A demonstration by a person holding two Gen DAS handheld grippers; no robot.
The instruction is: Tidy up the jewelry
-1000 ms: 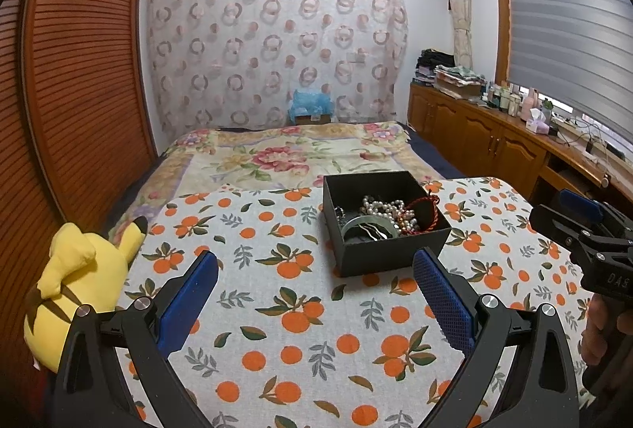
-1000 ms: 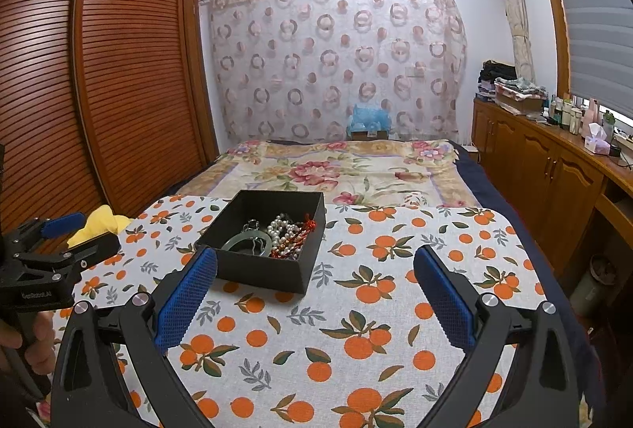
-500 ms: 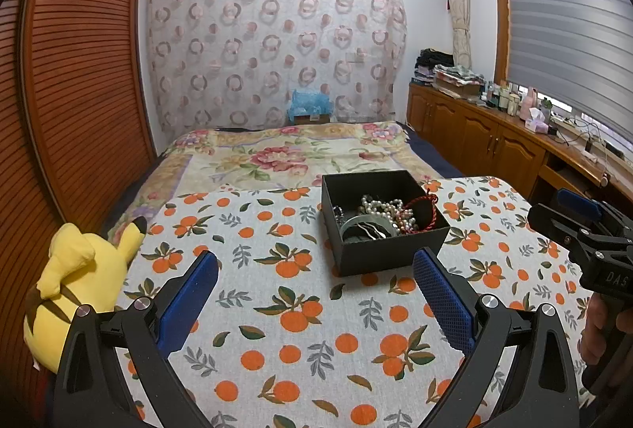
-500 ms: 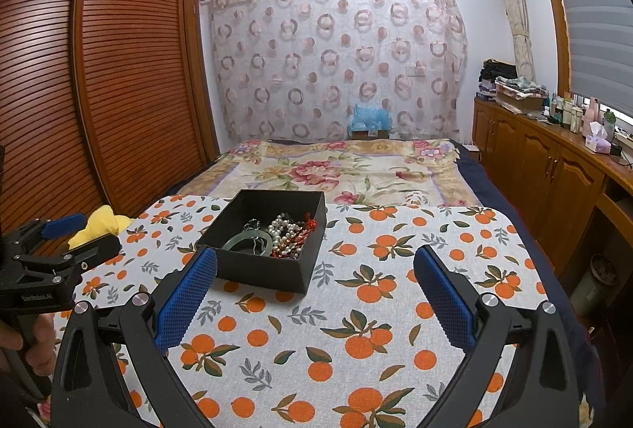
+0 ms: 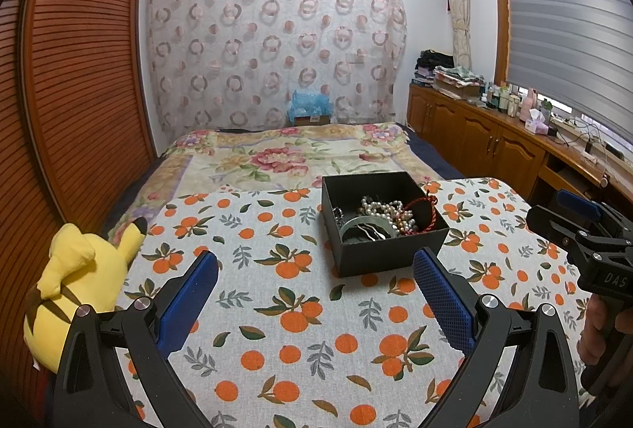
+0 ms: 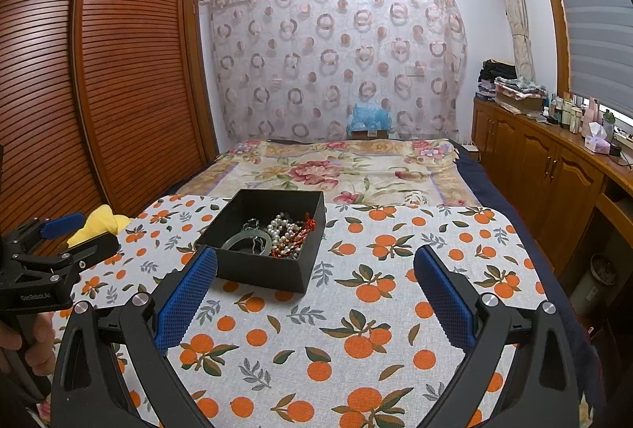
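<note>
The open black cardboard box (image 5: 381, 220) of pearl beads, red cord and a grey bangle sits on the orange-print tablecloth (image 5: 300, 313), a yellow plush toy (image 5: 75, 285) at its left edge. My left gripper (image 5: 316, 299) and right gripper (image 6: 315, 293) hover near the box, jaws wide apart, holding nothing.

Orange-print tablecloth (image 5: 300, 329) over the table, black jewelry box (image 5: 389, 250) on it, yellow plush (image 5: 79, 281) at its left edge.

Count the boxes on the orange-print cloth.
1. A black box holding jewelry sits open on the orange-print cloth, toward its far side, ahead of both open grippers. None seems hidden.
</note>
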